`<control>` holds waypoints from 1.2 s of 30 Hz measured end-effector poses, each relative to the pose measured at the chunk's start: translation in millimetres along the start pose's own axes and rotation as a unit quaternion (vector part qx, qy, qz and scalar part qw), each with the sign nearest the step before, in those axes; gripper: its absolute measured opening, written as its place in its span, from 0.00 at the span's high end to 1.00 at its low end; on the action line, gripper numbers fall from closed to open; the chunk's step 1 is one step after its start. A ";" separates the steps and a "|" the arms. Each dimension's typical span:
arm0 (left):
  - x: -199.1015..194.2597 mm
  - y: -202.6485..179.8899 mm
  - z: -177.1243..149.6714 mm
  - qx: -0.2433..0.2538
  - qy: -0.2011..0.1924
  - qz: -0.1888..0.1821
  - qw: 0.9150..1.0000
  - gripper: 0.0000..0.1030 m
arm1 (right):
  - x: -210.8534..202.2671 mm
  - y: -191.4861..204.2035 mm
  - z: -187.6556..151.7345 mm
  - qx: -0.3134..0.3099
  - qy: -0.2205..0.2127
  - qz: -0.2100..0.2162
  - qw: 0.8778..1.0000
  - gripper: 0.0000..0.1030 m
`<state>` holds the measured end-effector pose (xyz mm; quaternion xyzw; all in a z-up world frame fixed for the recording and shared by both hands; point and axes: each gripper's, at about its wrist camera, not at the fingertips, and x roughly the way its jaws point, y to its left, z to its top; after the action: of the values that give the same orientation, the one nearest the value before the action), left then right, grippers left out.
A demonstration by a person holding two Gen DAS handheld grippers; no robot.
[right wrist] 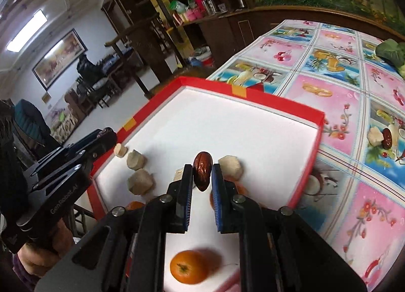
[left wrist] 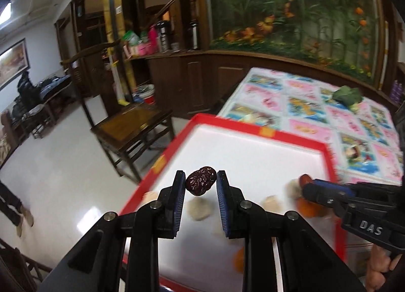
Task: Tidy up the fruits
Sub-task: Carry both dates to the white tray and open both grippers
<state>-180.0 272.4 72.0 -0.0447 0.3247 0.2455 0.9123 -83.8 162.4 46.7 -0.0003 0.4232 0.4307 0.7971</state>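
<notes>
Both tools are loaded. Over the white floor of the red-rimmed tray (right wrist: pixel 291 105), the left tool (left wrist: pixel 200 182) is closed down to a narrow gap on a dark, wrinkled date (left wrist: pixel 201 180), pinched between the blue pads at the fingertips and held clear above the tray. The right tool (right wrist: pixel 202 174) is likewise nearly closed, clamping a smoother brown date (right wrist: pixel 202 174) upright between its pads, above the middle of the tray.

Inside the tray, pale lumpy pieces (right wrist: pixel 140 181) lie along the left rim, one small piece (right wrist: pixel 120 150) close against that rim, and another pale lump (right wrist: pixel 230 167) lies just beside the right tool's far finger. An orange tangerine (right wrist: pixel 188 269) sits near the tray's near edge, under the right tool, and a second orange fruit (right wrist: pixel 134 205) peeks out beside the tool's left arm. In the left wrist view these fruits are blurred.

The tray rests at the near left corner of the table (right wrist: pixel 336 89), which is covered with a pink and blue fruit-print cloth. Toward the table's right edge a pale chunk (right wrist: pixel 375 136) and another dark date (right wrist: pixel 387 138) lie touching on the cloth. A green leafy vegetable (right wrist: pixel 391 51) lies at the far right corner.
</notes>
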 end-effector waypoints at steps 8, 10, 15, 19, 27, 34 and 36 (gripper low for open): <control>13.4 4.9 -10.9 0.023 0.018 -0.001 1.000 0.77 | 14.5 13.0 -1.8 -0.022 0.023 -0.050 0.998 0.84; 17.3 2.9 -12.4 0.028 0.025 0.001 0.999 0.77 | 15.1 15.8 -1.8 -0.027 0.024 -0.056 0.998 0.84; 25.2 -2.3 -19.1 0.037 0.039 0.006 0.999 0.76 | 15.6 20.3 -3.8 -0.041 0.028 -0.068 0.996 0.84; 30.6 -4.9 -19.5 0.041 0.042 0.019 0.998 0.76 | 13.0 17.9 -4.9 -0.042 0.030 -0.058 0.997 0.83; 20.1 -9.9 -18.2 0.022 0.038 0.033 0.998 0.44 | -5.3 1.1 -4.1 -0.015 0.010 -0.022 1.000 0.70; 0.9 -14.4 -7.8 0.013 0.015 0.045 0.999 0.27 | -43.6 -42.9 1.9 0.023 -0.049 -0.020 0.998 0.67; -2.8 -19.0 -5.1 0.014 0.012 0.042 0.999 0.24 | -58.6 -64.8 2.4 0.041 -0.067 -0.028 0.996 0.67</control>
<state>-175.7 253.4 68.2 -0.0210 0.3408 0.2783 0.8978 -53.5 82.3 64.1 0.0493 0.3856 0.3894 0.8350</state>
